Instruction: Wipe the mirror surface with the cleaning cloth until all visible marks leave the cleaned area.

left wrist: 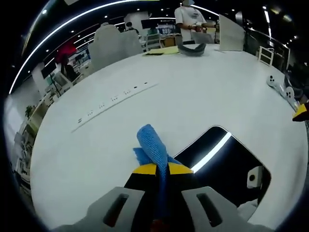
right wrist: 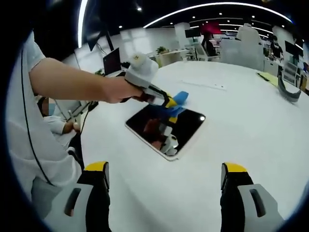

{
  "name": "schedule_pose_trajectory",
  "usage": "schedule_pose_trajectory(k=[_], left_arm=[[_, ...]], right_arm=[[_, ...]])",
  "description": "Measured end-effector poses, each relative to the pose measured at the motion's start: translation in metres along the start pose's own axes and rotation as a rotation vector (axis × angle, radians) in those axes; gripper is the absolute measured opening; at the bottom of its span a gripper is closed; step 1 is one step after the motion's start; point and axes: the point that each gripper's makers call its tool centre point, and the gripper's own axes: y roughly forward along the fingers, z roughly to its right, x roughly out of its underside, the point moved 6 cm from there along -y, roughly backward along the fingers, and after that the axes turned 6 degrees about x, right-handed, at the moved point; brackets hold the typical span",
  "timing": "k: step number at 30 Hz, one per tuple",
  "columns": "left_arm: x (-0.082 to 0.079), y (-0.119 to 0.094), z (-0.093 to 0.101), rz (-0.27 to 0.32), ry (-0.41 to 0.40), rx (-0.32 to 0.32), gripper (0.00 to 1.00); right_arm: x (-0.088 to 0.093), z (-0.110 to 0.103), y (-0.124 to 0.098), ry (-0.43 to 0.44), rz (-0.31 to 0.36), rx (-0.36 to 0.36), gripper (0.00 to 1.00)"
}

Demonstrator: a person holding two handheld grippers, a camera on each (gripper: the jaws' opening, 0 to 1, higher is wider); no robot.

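Left hand-held gripper (left wrist: 161, 170): yellow-tipped jaws pinched tight on the blue cleaning cloth (left wrist: 152, 145), cloth bunched up and sticking out past the tips. In the right gripper view, same left hand-held gripper (right wrist: 169, 102) held in a person's hand (right wrist: 118, 89), cloth (right wrist: 177, 101) pressed down at the far edge of the mirror (right wrist: 166, 126). Mirror lying flat on the white worktop (left wrist: 159, 82), dark and shiny, with a bright strip of light (left wrist: 212, 151) showing in it. Right hand-held gripper (right wrist: 164, 176): jaws spread wide, holding nothing, hanging over the worktop (right wrist: 251, 121) near the mirror's closer edge, not touching it. Farther off on the worktop: a grey curved thing (left wrist: 192, 50), a yellow sheet (left wrist: 161, 50), and a white board standing up (left wrist: 231, 33). A person in a white shirt (left wrist: 189, 19) standing at the far side.
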Motion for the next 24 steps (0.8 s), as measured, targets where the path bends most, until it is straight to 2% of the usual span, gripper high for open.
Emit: schedule_pose_trajectory(k=[7,10,24], left_arm=[[-0.004,0.004,0.01,0.0,-0.007,0.011,0.04],[-0.006,0.005,0.015,0.003,-0.01,0.018,0.04],[-0.013,0.01,0.041,0.014,0.01,0.071,0.04]], right_arm=[[0.002,0.001,-0.001,-0.026,-0.008,0.007,0.96],[-0.002,0.001,-0.002,0.013,0.011,-0.005,0.97],[0.003,0.001,0.0,-0.002,-0.007,-0.001,0.97]])
